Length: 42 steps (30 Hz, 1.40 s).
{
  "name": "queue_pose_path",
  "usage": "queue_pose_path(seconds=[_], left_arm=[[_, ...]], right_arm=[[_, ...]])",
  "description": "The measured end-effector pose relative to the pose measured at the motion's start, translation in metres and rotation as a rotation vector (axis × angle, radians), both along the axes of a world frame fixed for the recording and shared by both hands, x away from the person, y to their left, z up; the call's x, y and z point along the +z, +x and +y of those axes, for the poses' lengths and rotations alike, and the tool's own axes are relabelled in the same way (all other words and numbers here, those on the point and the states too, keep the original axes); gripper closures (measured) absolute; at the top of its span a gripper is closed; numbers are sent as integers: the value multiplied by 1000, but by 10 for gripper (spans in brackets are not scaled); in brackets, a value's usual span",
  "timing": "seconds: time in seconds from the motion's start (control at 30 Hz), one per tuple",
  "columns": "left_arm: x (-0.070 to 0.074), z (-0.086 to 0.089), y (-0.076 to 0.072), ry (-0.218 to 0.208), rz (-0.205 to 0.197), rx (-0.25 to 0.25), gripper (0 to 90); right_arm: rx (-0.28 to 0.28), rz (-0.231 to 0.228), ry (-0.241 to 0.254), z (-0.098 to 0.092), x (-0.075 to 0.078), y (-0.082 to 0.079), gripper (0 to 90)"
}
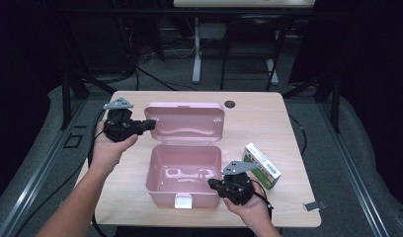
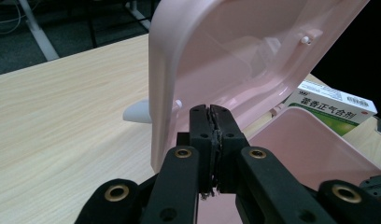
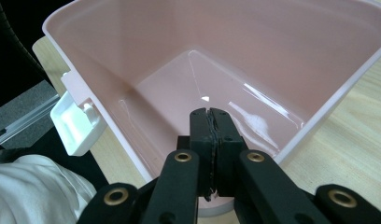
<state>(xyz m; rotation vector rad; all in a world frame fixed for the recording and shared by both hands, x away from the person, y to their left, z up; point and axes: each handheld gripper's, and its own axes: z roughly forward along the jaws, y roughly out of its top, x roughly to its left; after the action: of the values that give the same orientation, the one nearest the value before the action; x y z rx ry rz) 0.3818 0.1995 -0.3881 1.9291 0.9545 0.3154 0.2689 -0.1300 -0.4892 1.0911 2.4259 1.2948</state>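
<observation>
Left gripper (image 1: 149, 123): fingers together, at open lid (image 1: 185, 122) edge.
Right gripper (image 1: 212, 183): fingers together, at pink box (image 1: 183, 170) rim.
Medicine carton (image 1: 262, 165): on counter (image 1: 268, 118), beside box.

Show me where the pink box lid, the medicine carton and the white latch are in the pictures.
pink box lid (image 1: 187, 122), high view, middle of its inner face
medicine carton (image 1: 263, 165), high view, its top face
white latch (image 3: 75, 122), right gripper view, its flat tab

Green-and-white medicine box (image 2: 337, 106) showing Chinese print "藿香正气合剂" on white top panel; smaller lines, barcode strip and red mark staying too small for reading.
</observation>
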Motion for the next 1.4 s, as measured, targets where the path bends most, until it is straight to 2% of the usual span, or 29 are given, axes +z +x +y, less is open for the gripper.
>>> queue_pose_path(seconds=[0.57,0.97,1.13,1.4], left_arm=[[-23,7,6,1,49,21,879],[-29,4,3,-3,48,14,859],[-36,5,5,1,63,9,848],[-44,6,0,-24,76,10,814]], right_arm=[[-2,5,9,-1,-1,0,900],[-3,2,10,-1,-1,0,900],[-2,9,22,-2,-1,1,900],[-3,5,23,-2,-1,0,900]])
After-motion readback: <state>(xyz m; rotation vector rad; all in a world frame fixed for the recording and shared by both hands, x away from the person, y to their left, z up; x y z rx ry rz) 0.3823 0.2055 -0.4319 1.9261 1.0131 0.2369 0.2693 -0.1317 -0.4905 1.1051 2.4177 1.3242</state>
